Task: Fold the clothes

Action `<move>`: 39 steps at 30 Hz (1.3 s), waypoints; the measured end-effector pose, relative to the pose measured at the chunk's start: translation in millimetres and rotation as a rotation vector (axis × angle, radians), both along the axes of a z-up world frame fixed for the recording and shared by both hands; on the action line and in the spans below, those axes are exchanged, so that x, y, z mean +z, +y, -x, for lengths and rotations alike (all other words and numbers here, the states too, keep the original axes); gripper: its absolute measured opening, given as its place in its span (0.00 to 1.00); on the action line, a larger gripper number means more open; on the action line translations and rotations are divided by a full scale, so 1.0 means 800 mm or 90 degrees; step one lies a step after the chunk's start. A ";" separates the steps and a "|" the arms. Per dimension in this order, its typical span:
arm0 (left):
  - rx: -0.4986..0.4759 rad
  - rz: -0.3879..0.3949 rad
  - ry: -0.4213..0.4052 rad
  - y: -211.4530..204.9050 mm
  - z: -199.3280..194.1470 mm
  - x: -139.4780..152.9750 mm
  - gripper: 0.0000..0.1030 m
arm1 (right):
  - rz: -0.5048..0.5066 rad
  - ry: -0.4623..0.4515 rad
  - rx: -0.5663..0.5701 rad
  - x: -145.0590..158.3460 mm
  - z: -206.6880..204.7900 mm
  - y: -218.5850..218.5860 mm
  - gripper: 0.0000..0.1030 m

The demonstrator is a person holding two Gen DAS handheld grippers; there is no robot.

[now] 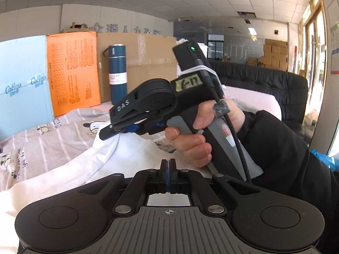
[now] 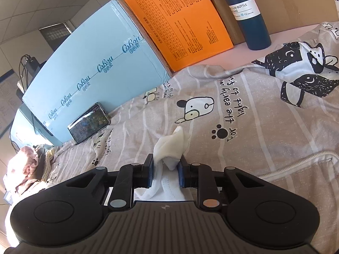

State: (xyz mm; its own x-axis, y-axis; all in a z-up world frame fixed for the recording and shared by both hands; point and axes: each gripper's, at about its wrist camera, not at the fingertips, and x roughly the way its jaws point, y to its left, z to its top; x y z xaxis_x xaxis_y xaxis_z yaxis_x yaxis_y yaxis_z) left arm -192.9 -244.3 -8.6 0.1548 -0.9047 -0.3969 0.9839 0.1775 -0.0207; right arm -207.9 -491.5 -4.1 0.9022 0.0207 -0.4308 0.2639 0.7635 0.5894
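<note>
A white garment (image 1: 84, 165) lies spread on a beige striped sheet with cartoon cows (image 1: 42, 139). In the left wrist view my left gripper (image 1: 168, 165) hovers over the garment with its fingers pressed together and no cloth showing between them. A hand (image 1: 190, 144) holds my right gripper (image 1: 106, 133), whose tips pinch the garment's far edge. In the right wrist view the right gripper (image 2: 166, 169) is shut on a bunched fold of the white garment (image 2: 171, 146), lifted above the sheet (image 2: 254, 110).
At the back stand a light blue box (image 2: 89, 63), an orange box (image 2: 182, 21), a cardboard box (image 1: 148, 63) and a dark blue bottle (image 2: 252, 17). A phone (image 2: 89, 122) leans against the blue box. A black sofa (image 1: 264, 84) is at the right.
</note>
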 end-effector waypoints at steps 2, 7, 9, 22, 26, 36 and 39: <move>0.016 0.025 0.015 0.017 -0.007 0.005 0.00 | 0.002 -0.015 0.006 0.004 0.002 0.004 0.19; 0.013 0.031 0.031 0.041 -0.022 0.009 0.00 | 0.020 -0.008 0.015 0.010 0.001 0.008 0.18; -0.003 0.008 0.002 0.040 -0.012 0.007 0.02 | 0.033 0.014 0.017 0.010 -0.002 0.007 0.18; -0.117 -0.113 -0.166 -0.036 0.050 -0.017 0.55 | 0.086 0.120 0.032 0.005 -0.021 -0.003 0.21; -0.096 -0.135 -0.117 -0.072 0.030 -0.017 0.53 | 0.076 0.129 0.035 -0.004 -0.025 -0.006 0.21; -0.014 0.048 -0.014 0.013 -0.003 0.025 0.04 | 0.092 0.087 -0.001 0.042 -0.012 0.026 0.18; 0.024 0.108 -0.014 0.063 -0.005 0.033 0.04 | 0.114 0.056 -0.009 0.073 -0.007 0.055 0.18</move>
State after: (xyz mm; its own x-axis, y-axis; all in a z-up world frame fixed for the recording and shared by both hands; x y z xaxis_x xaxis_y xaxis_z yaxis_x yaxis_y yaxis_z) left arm -188.8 -194.1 18.2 0.1965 -0.9518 -0.2357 0.9772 0.2097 -0.0321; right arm -202.2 -447.8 54.5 0.8603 -0.0752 -0.5042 0.3196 0.8501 0.4185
